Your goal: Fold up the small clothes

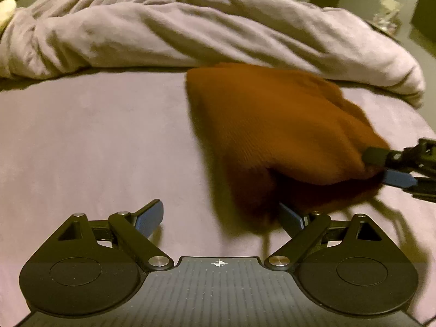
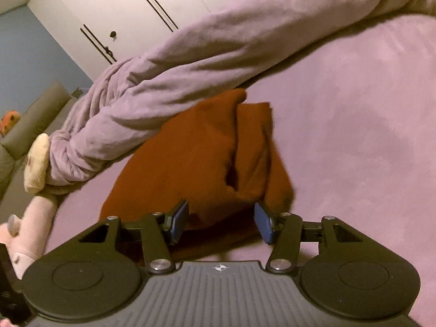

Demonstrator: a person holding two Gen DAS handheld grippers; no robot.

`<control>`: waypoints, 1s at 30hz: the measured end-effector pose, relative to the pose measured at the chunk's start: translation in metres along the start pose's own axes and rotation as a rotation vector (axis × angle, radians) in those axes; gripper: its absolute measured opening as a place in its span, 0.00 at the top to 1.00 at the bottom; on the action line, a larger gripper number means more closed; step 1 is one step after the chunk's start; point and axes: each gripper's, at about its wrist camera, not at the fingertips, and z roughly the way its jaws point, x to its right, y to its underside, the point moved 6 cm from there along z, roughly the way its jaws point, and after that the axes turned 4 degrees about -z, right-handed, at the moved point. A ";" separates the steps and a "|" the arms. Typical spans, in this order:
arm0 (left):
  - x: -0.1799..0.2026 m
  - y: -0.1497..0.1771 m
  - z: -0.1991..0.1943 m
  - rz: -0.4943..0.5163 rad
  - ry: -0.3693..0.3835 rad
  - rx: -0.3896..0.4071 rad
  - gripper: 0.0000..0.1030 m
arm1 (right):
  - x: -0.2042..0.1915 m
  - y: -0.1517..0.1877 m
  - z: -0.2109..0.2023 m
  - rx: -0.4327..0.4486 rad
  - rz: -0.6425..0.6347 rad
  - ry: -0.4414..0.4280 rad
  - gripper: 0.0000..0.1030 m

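Note:
A rust-orange knit garment (image 1: pixel 272 130) lies folded over in a bundle on the mauve bed sheet (image 1: pixel 95 150). My left gripper (image 1: pixel 220 215) is open just in front of it, with its right finger tip under the near edge of the cloth. My right gripper (image 1: pixel 387 166) comes in from the right at the garment's raised right corner. In the right wrist view its jaws (image 2: pixel 221 222) stand apart with the garment (image 2: pixel 196 158) bunched between them. The pads do not press on the cloth.
A rumpled mauve duvet (image 1: pixel 190 27) lies heaped across the bed behind the garment (image 2: pixel 218 54). Soft toys (image 2: pixel 35 163) lie at the bed's left end. White wardrobe doors (image 2: pixel 136 8) stand beyond. The bed edge is at the right (image 1: pixel 425 114).

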 end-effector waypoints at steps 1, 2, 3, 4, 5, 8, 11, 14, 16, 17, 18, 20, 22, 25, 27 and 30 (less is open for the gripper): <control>-0.001 -0.001 0.002 -0.010 -0.007 0.000 0.09 | -0.001 -0.001 0.005 -0.001 0.020 -0.011 0.48; -0.002 -0.002 0.002 -0.022 -0.003 -0.004 0.10 | 0.000 -0.003 0.008 0.000 0.048 -0.028 0.48; -0.002 -0.003 0.001 -0.035 0.002 -0.006 0.10 | 0.000 -0.004 0.011 0.002 0.082 -0.051 0.48; -0.003 -0.003 0.001 -0.038 0.004 -0.003 0.10 | 0.001 -0.005 0.013 -0.001 0.116 -0.067 0.52; -0.002 -0.004 0.000 -0.033 -0.002 0.002 0.10 | 0.001 -0.006 0.015 -0.001 0.140 -0.080 0.57; -0.004 -0.004 0.002 -0.021 -0.019 -0.002 0.10 | -0.005 -0.011 0.012 0.048 0.103 -0.074 0.81; -0.009 -0.005 0.003 -0.042 -0.028 -0.009 0.10 | -0.015 -0.016 0.006 0.096 -0.025 0.001 0.86; -0.014 -0.004 0.006 -0.048 -0.037 -0.017 0.10 | -0.019 -0.018 0.000 0.127 -0.120 0.087 0.87; -0.017 0.000 0.007 -0.049 -0.038 -0.029 0.10 | -0.012 -0.017 0.003 0.123 -0.130 0.135 0.87; -0.018 0.000 0.008 -0.048 -0.040 -0.035 0.10 | -0.005 -0.014 0.006 0.107 -0.128 0.158 0.87; -0.020 0.001 0.008 -0.052 -0.038 -0.044 0.10 | 0.001 -0.009 0.013 0.081 -0.124 0.173 0.86; -0.023 0.003 0.002 -0.075 -0.010 -0.061 0.10 | 0.011 0.000 0.023 0.053 -0.131 0.180 0.84; -0.030 0.003 -0.012 -0.073 0.007 -0.057 0.12 | 0.011 -0.001 0.016 0.057 -0.147 0.176 0.76; -0.043 -0.011 -0.038 -0.082 -0.011 0.017 0.11 | 0.008 -0.010 -0.003 0.078 -0.173 0.197 0.65; -0.050 -0.026 -0.047 -0.116 -0.004 0.062 0.09 | 0.009 -0.016 -0.017 0.115 -0.196 0.223 0.65; -0.046 -0.050 -0.040 -0.151 0.017 0.083 0.09 | 0.002 -0.029 -0.023 0.164 -0.237 0.258 0.66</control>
